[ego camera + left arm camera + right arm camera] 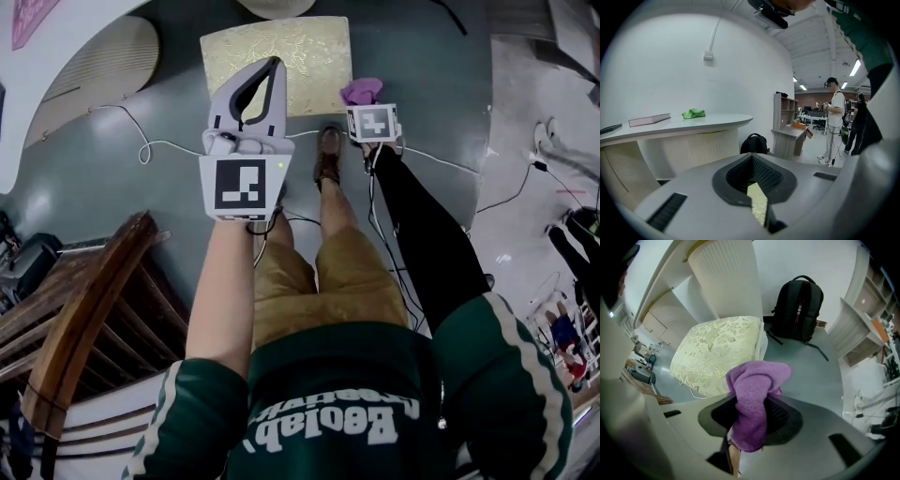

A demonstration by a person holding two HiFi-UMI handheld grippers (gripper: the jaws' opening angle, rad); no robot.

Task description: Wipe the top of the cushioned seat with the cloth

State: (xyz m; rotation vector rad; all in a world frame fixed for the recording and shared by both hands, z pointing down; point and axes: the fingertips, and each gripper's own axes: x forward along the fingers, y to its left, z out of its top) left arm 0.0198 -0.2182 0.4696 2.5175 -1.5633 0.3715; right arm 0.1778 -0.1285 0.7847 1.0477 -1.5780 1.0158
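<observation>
Seat: I log one cushioned seat (314, 47) with a square, pale gold, leaf-patterned top. It stands on the grey floor (112, 187) ahead of the wearer's feet.
Cloth: one purple cloth (752, 404), bunched, with its upper fold flopped forward over the tongs. In the head view it sits just beside the seat's near right corner. I cannot tell whether it touches the cushion.
Right gripper: the right gripper (365, 103) is pinching the cloth between its tongs and is tilted down toward the seat.
Left gripper: the left gripper (275, 67) has its tongs pressed together at the tips with nothing between them. It is held roughly level and lies over the seat's near left part in the head view.
Arms: the left forearm (225, 300) is bare and reaches straight forward. The right arm (422, 244), in a black sleeve, stretches forward and slants toward the seat's corner.
In the way: a black backpack (797, 301) stands upright on the floor just beyond the seat, against the wall. Thin cables (141, 141) trail over the floor along the seat's near side. One brown shoe (328, 155) is planted near the seat's near edge, between the two grippers.
Surroundings: a wooden frame (84, 319) is at my lower left. A curved white counter (693, 125) bears a green rag (693, 113) and a book (649, 119). A shelf unit (783, 112) stands past the counter, and people (833, 122) stand well off in the far room.
Count: I count one seat, one purple cloth, two grippers, one backpack, one green rag, one book and two standing people.
</observation>
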